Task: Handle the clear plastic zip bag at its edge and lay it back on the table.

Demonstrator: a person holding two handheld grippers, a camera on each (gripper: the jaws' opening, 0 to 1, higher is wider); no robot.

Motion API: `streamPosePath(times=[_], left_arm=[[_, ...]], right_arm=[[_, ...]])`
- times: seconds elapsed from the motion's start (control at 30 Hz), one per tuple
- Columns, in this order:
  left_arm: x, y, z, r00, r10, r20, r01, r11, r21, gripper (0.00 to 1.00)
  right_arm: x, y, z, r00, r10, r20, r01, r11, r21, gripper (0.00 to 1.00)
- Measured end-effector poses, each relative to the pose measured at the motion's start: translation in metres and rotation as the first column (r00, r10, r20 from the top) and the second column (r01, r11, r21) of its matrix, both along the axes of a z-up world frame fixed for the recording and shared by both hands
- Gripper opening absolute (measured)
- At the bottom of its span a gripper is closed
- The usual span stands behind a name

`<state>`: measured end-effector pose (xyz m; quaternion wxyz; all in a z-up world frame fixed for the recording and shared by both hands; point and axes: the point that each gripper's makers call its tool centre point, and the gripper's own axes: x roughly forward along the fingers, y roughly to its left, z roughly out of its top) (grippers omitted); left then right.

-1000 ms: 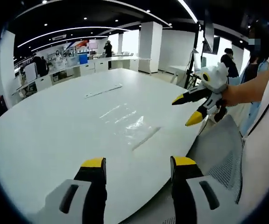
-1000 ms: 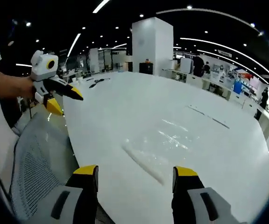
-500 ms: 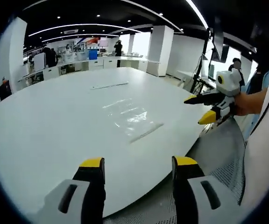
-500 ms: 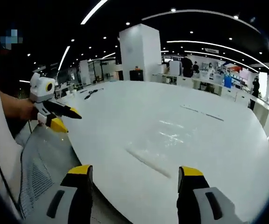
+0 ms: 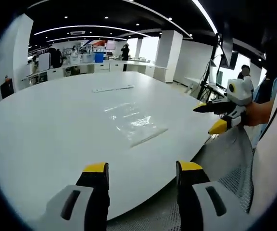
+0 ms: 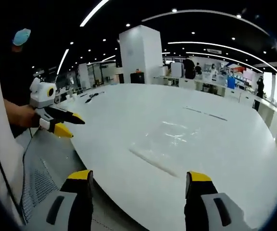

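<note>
Both yellow-tipped grippers, left gripper (image 5: 142, 169) and right gripper (image 6: 139, 176), hang spread and empty off the white table's (image 5: 42, 130) near edge; the clear plastic zip bag (image 5: 134, 122) lies flat near that edge, seemingly released.

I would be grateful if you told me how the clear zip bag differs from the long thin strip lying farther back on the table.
The clear zip bag is a broad, see-through, glinting sheet; the thin strip is a narrow, opaque white sliver. The bag lies nearer both grippers and the table's edge; the strip lies beyond it. Both rest flat on the white table, untouched.
</note>
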<state>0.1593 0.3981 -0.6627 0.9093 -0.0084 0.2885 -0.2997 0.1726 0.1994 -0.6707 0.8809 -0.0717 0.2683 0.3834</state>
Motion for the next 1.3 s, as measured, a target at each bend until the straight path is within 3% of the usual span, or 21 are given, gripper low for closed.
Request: streamPosePath(times=[0.5, 0.9, 1.3], left_arm=[[0.006, 0.006, -0.001, 0.999, 0.036, 0.006, -0.036, 0.999, -0.037, 0.57], [0.003, -0.006, 0.006, 0.999, 0.038, 0.016, -0.038, 0.999, -0.030, 0.59], [0.007, -0.001, 0.005, 0.998, 0.059, 0.023, -0.058, 0.998, -0.037, 0.65]], right_arm=[[0.002, -0.002, 0.002, 1.000, -0.016, 0.010, 0.016, 1.000, 0.018, 0.81], [0.002, 0.000, 0.001, 1.000, -0.010, 0.016, 0.010, 1.000, 0.028, 0.82], [0.003, 0.001, 0.003, 0.999, -0.015, 0.029, 0.014, 0.999, 0.040, 0.83]])
